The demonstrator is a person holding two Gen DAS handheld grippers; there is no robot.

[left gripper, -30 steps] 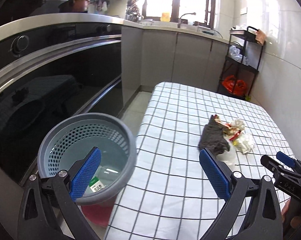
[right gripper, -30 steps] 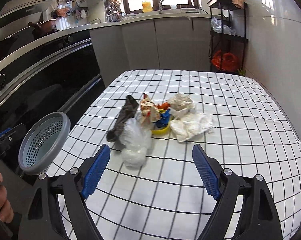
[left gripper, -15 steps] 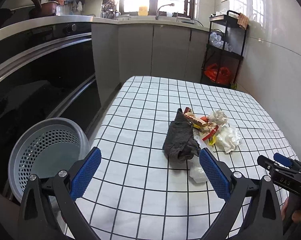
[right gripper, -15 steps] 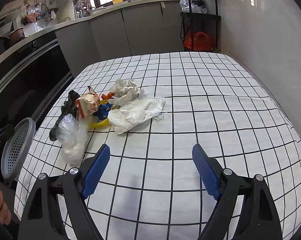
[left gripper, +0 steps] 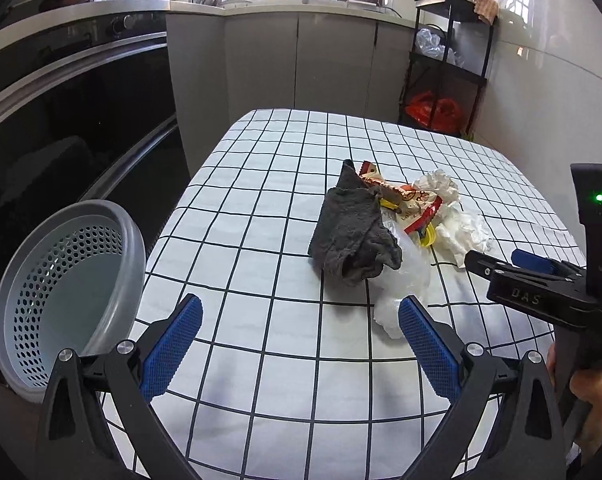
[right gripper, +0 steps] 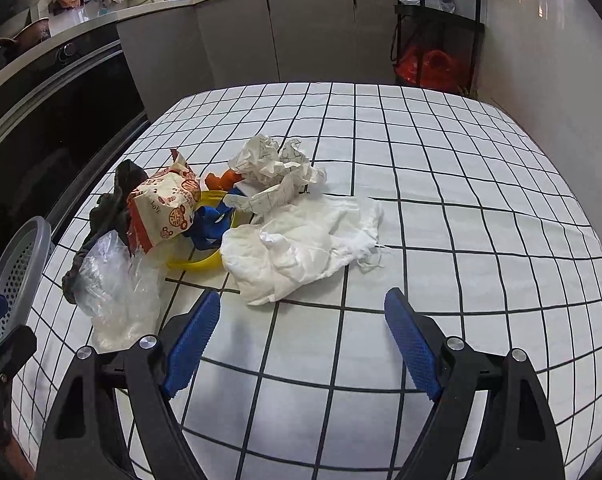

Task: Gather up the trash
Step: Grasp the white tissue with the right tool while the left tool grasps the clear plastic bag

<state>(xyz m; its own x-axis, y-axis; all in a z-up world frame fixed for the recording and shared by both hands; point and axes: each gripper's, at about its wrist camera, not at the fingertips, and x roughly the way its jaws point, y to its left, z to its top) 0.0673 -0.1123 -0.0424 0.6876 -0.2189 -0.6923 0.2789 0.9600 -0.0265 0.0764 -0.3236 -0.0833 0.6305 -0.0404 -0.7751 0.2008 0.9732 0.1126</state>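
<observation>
Checked white cloth covers the table point(right gripper: 461, 240), the largest item we list. Beside its left edge, off the table, we note a grey perforated basket point(left gripper: 61, 280). Near the table's middle lies the trash, in one heap: white tissue point(right gripper: 301, 248); dark grey rag point(left gripper: 353, 236); clear plastic bag point(right gripper: 117, 292); printed snack wrapper point(right gripper: 163, 208); crumpled paper point(right gripper: 273, 164); yellow lid point(right gripper: 197, 262). We hold the left gripper point(left gripper: 299, 340) and right gripper point(right gripper: 301, 336) above the cloth just short of the heap, jaws apart, nothing between them.
</observation>
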